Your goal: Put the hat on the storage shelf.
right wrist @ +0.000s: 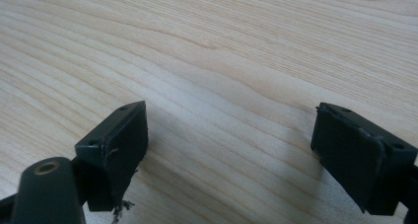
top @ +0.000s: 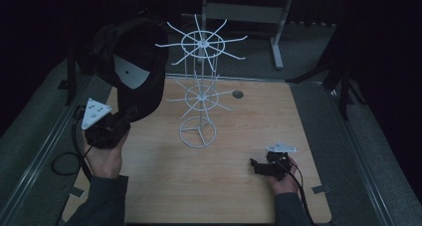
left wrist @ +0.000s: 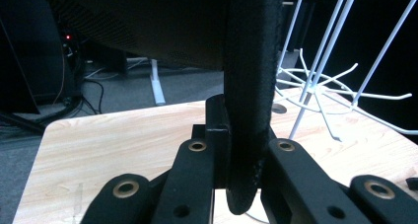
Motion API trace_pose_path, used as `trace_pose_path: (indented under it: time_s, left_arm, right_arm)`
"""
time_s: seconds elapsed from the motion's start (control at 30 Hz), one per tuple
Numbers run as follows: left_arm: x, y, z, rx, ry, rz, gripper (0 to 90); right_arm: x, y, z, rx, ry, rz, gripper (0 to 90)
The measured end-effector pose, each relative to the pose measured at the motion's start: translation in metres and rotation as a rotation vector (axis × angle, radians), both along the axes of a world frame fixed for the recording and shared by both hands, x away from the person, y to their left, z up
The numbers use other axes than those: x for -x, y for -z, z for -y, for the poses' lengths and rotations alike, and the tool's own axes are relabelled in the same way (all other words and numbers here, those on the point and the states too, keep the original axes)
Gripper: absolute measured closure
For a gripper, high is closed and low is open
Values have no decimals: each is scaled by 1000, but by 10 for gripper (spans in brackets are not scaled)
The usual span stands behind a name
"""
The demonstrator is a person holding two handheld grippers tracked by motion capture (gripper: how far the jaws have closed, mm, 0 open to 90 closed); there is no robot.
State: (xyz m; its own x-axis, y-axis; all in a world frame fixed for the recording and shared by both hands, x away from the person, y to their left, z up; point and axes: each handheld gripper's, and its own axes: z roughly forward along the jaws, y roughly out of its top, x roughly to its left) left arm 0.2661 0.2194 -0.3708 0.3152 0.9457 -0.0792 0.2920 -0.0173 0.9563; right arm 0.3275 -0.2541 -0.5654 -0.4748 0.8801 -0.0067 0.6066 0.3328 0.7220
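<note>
In the upper left of the high view, I have a black cap (top: 130, 66) held up in the air, above the left edge of the wooden table (top: 234, 186). I can see its pale inside label facing the camera. My left gripper (top: 115, 122) sits just under it, in the left middle of the frame, and it is squeezed tight on the cap's edge. In the left gripper view, that thick black edge (left wrist: 249, 110) runs straight down the middle of the frame, pinched between the two jaws with no gap showing.

Just to the right of the cap, in the top middle of the high view, stands the white wire rack (top: 201, 86). It has two rings of thin arms, one high and one lower, and a round base on the table. The cap is near the top ring but not touching it, as far as I can tell.

I think the step in hand is carrying the cap over to hang it on the rack. Next, I would need to move the cap to the right, line its open side up with one wire arm, and lower it on before letting go. The arms are thin, so I should go slowly.

My right gripper (top: 259, 166) rests low on the table in the lower right of the frame, well apart from the rack. Its jaws are spread wide and hold nothing.
</note>
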Motion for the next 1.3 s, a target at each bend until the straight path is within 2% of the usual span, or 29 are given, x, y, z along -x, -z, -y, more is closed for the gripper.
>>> trace_pose_path:
  time_s: [0.93, 1.3]
  left_arm:
    - [-14, -4, 9, -19, -2, -9, 865]
    - [-18, -7, 17, -47, -1, 0, 867]
  right_arm:
    - [0, 0, 0, 1, 0, 0, 139]
    - [0, 0, 0, 1, -1, 0, 140]
